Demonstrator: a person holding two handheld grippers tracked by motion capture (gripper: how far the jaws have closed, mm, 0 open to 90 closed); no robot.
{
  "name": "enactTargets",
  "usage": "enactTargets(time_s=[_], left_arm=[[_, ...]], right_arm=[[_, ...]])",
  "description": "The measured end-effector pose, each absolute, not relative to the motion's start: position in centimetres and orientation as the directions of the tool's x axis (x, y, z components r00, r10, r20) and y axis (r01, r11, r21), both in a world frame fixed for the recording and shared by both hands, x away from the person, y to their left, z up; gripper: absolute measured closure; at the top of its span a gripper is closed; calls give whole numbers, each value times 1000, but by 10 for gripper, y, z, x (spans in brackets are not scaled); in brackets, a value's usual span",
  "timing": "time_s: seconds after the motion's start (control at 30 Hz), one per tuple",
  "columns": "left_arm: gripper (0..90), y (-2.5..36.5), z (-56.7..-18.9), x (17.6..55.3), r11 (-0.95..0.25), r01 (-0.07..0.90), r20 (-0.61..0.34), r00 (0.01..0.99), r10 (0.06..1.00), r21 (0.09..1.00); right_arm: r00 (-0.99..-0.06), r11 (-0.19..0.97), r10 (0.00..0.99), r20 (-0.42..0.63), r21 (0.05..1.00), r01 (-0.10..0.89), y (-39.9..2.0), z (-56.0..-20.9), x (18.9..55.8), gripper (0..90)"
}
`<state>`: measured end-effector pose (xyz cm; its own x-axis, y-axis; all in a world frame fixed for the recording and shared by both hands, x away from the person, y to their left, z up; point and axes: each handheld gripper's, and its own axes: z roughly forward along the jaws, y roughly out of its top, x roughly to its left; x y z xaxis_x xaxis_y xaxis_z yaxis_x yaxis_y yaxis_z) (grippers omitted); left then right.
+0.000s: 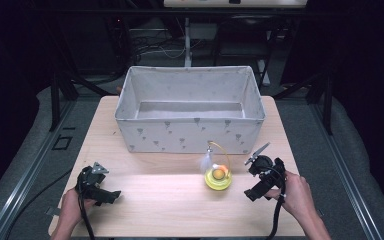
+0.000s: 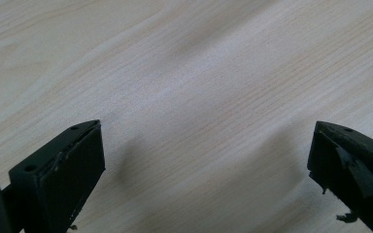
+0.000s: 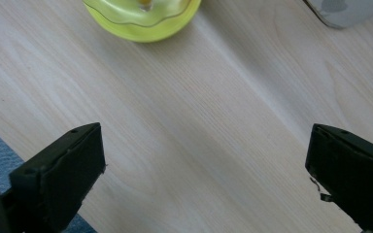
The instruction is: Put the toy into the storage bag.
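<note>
— How are the tongs now?
— The right gripper (image 1: 258,182) is wide open and empty, low over the table (image 1: 180,205). The left gripper (image 1: 101,192) also gapes, holding nothing.
— Which step is this?
— I think the approach. The yellow toy (image 1: 218,176) stands just beside the right gripper, before the fabric box (image 1: 190,131). Next: advance, straddle it, then close.
</note>
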<state>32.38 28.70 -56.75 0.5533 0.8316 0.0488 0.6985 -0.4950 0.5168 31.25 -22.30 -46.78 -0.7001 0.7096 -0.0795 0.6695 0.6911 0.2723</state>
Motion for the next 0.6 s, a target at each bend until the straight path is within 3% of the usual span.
enactTargets(time_s=[0.6], left_arm=[[1, 288, -568, 324, -494, 701, 42, 555, 831, 515]], right_arm=[[-741, 729, 667, -81, 279, 626, -198, -453, 319, 24]])
